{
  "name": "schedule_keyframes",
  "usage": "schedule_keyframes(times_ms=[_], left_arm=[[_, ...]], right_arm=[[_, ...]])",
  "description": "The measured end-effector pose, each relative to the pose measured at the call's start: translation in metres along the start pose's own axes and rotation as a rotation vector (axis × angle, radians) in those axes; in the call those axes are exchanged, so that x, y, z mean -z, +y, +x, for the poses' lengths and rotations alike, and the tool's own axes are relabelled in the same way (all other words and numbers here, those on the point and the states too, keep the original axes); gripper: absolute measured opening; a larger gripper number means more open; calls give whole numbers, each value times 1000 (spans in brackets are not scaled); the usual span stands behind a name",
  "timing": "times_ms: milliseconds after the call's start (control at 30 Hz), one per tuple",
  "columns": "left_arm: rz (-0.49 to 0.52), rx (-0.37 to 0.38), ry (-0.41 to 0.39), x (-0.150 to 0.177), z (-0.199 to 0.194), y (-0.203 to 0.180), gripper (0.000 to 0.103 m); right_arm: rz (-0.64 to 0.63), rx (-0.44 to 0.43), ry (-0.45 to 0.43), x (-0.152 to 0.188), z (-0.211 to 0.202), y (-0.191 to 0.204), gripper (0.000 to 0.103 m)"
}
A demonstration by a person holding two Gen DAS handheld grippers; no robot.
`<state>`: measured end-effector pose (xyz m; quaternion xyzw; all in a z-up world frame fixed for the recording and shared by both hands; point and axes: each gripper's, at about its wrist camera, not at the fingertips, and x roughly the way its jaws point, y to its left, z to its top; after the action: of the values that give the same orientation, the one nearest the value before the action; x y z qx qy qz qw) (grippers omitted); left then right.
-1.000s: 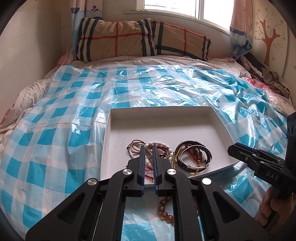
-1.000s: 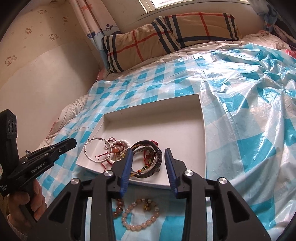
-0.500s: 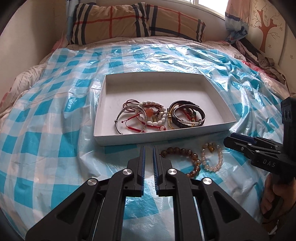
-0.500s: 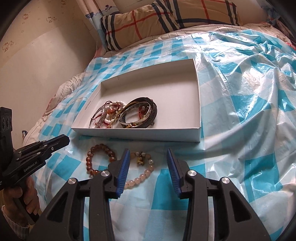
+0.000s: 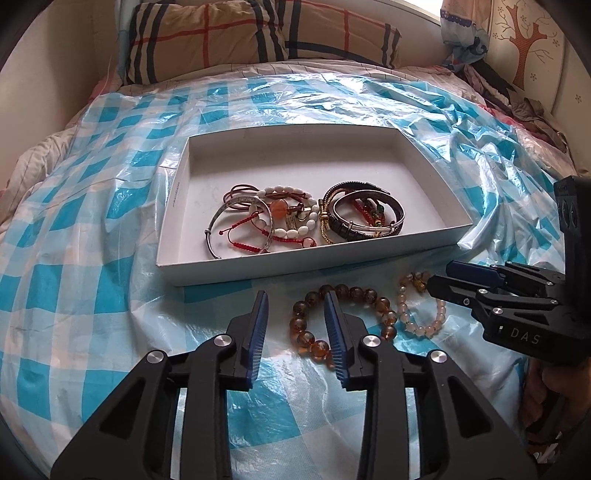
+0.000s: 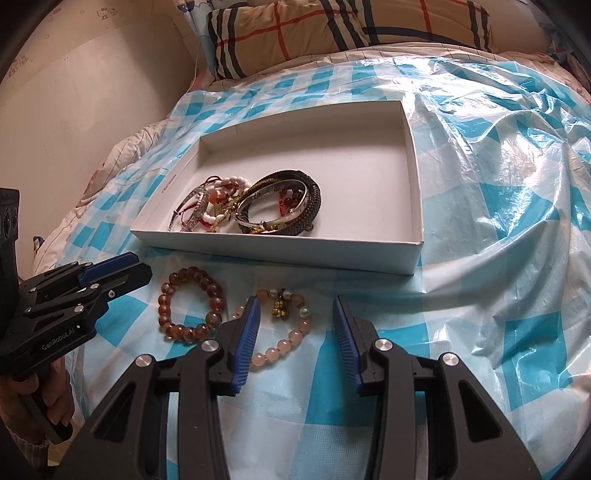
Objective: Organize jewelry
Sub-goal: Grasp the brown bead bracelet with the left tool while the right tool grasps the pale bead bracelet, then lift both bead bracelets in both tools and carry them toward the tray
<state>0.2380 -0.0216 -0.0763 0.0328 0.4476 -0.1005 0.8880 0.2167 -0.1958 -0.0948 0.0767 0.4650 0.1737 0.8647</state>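
A brown bead bracelet (image 5: 382, 306) and a pink bead bracelet (image 5: 421, 328) lie on the checked plastic sheet in front of a white box (image 5: 295, 264). My left gripper (image 5: 295, 299) hovers low over the brown bracelet, its jaws opening. The bracelet's left side lies between them, and the pads do not press on it. My right gripper (image 6: 295, 306) stands open around the pink bracelet (image 6: 295, 336) with its gold charm. The brown bracelet (image 6: 162, 306) lies to its left. Several bracelets (image 6: 255, 206) are heaped in the box (image 6: 280, 251).
A blue and white checked plastic sheet (image 5: 92, 258) covers the bed. A striped pillow (image 5: 258, 33) lies at the head, a heap of clothes (image 5: 528, 110) at the far right, a wall (image 6: 74, 110) on the left. The box's right half holds no jewelry.
Both grippers have sunk and tilted down, so the two loose bracelets in front of the box now lie at their fingertips. The left jaws have gone from shut to open.
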Motion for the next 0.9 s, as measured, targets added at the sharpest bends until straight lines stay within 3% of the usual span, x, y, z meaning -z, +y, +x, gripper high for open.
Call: schedule_keyframes(times_ms=[200, 267, 333, 367, 467, 667, 900], left_arm=[[43, -20, 49, 5, 20, -10, 40], [59, -17, 72, 10, 26, -14, 39], [83, -16, 76, 16, 27, -19, 23], [95, -15, 77, 16, 26, -21, 11], [84, 12, 75, 17, 19, -20, 11], [-25, 97, 40, 19, -20, -4, 10], [-48, 121, -51, 18, -84, -6, 10]], right_arm=[[-92, 69, 38, 3, 12, 13, 40], [-121, 70, 43, 5, 12, 16, 28], [-116, 52, 46, 8, 12, 16, 11], [-93, 32, 46, 8, 10, 13, 9], [34, -84, 39, 11, 1, -4, 8], [206, -338, -61, 21, -39, -18, 8], [229, -461, -153, 25, -92, 0, 8]])
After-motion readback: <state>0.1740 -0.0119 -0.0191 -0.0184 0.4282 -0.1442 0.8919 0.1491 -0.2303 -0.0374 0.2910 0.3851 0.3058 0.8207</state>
